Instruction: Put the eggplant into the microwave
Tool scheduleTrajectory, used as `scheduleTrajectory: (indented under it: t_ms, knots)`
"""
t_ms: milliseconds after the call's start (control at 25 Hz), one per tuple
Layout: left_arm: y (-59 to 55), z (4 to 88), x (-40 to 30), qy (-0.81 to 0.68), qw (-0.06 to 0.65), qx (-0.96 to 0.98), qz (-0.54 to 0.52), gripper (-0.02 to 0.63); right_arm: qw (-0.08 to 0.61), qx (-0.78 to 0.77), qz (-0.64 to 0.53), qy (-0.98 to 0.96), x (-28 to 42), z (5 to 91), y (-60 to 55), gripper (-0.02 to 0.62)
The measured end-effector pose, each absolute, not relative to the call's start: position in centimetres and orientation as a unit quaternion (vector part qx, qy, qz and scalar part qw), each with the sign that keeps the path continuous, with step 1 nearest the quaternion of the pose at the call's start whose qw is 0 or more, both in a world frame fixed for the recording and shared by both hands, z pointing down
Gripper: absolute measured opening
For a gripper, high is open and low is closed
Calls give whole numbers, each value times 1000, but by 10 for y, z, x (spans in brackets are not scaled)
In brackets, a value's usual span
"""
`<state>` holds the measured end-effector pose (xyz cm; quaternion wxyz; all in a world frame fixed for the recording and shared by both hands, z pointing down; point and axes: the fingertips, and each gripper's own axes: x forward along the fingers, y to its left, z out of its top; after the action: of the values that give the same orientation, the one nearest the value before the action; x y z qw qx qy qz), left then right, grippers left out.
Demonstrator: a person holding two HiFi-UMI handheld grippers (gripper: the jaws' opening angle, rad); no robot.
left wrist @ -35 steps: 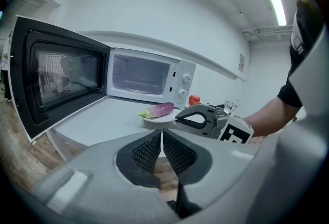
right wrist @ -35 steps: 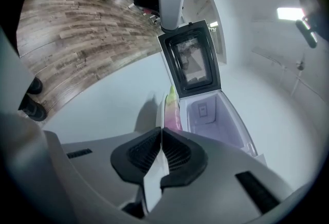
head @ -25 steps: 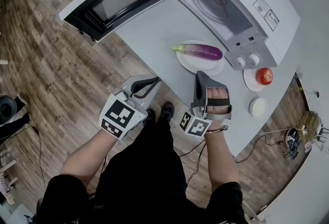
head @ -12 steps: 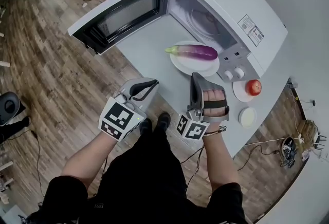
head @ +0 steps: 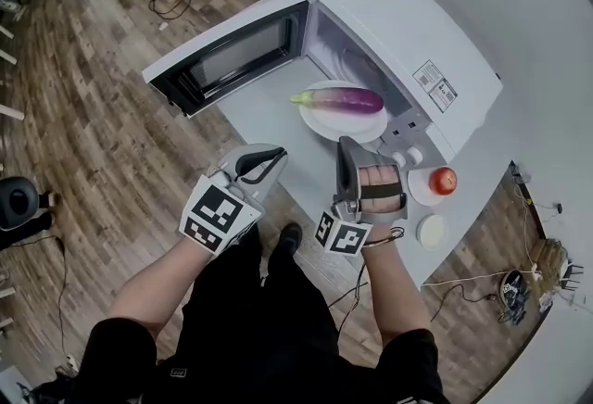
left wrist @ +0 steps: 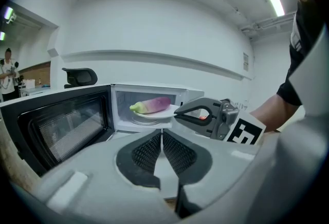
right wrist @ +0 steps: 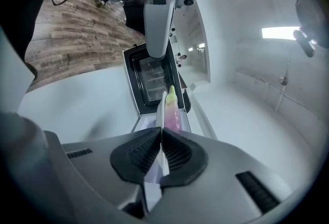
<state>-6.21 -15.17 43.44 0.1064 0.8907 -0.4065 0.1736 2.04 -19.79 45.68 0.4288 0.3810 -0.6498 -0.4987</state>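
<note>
Near edge of table [head: 264, 106]: left gripper [head: 274, 155] hangs right at the edge, jaws together, nothing between them. Right gripper [head: 345, 145] is beside it, further in over the table. Its jaws are closed on the near rim of a white plate [head: 352, 126], and its own view shows that rim edge-on between the pads.

Right edge of table: small white dish [head: 431, 231], then a red fruit [head: 444, 179] on a saucer. Neither is touched.

Eggplant [head: 341, 99] lies loose across the plate, green stem end toward the open door [head: 232, 59]. The plate looks to be off the table, level with the mouth of the microwave [head: 408, 31] on the far side. Eggplant not yet inside.

Handling, judged:
- Eggplant: light, firm, round, glossy smooth skin. It may roll or slide if the plate tips.
- Plate: stiff, probably breakable, pinched at one edge only, so the load hangs off the pinch. Keep it level.
- Best hold is the bare rim.
- If the eggplant is taken directly, grip across the thick middle, not the stem.
</note>
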Motion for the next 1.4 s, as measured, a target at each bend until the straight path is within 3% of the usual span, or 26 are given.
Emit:
scheduleTrajectory:
  t_ms: [720, 1400]
  knots:
    - [-235, 426, -80, -283, 50, 941, 180, 21, 504, 474, -429, -581, 1, 484, -273, 25]
    - [-273, 485, -60, -215, 64, 954, 198, 21, 562, 492, -379, -547, 35, 554, -315, 25]
